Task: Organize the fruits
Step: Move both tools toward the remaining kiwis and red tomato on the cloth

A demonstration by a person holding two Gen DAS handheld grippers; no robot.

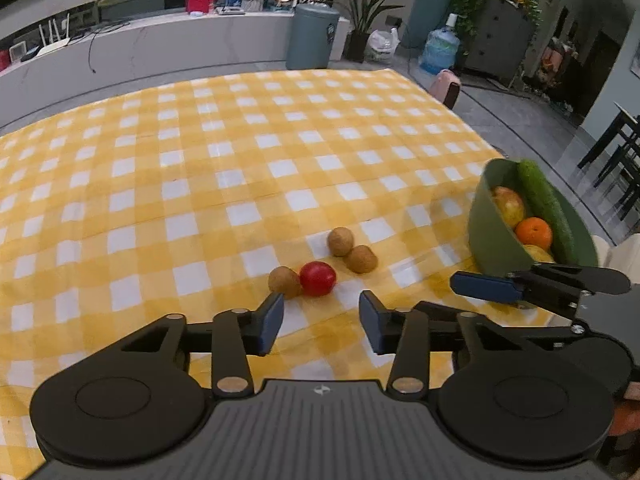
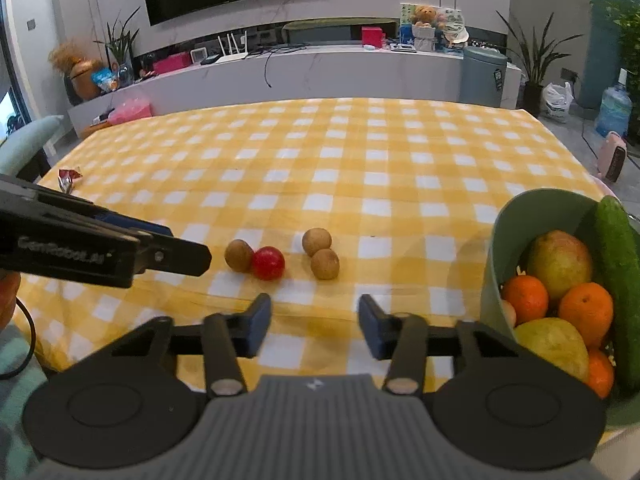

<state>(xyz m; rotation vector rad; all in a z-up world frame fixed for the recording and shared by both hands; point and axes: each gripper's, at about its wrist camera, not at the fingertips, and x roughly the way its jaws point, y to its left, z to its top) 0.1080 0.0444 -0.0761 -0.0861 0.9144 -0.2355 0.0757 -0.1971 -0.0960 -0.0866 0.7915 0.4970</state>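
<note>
A red round fruit (image 1: 317, 278) lies on the yellow checked tablecloth (image 1: 240, 152), touching a brown kiwi (image 1: 284, 281) on its left. Two more kiwis (image 1: 340, 241) (image 1: 361, 259) lie together just beyond. My left gripper (image 1: 321, 320) is open and empty, just short of the red fruit. A green bowl (image 1: 490, 236) at the right holds oranges (image 1: 533, 233), a cucumber (image 1: 545, 204) and yellow-green fruits. In the right wrist view my right gripper (image 2: 315, 326) is open and empty, short of the red fruit (image 2: 268, 263) and the kiwis (image 2: 325, 264), with the bowl (image 2: 496, 280) at its right.
The right gripper shows in the left wrist view (image 1: 540, 285) in front of the bowl. The left gripper's side shows in the right wrist view (image 2: 100, 252). A small red wrapper (image 2: 69, 177) lies near the table's far left edge. A chair (image 2: 28, 152) stands at the left.
</note>
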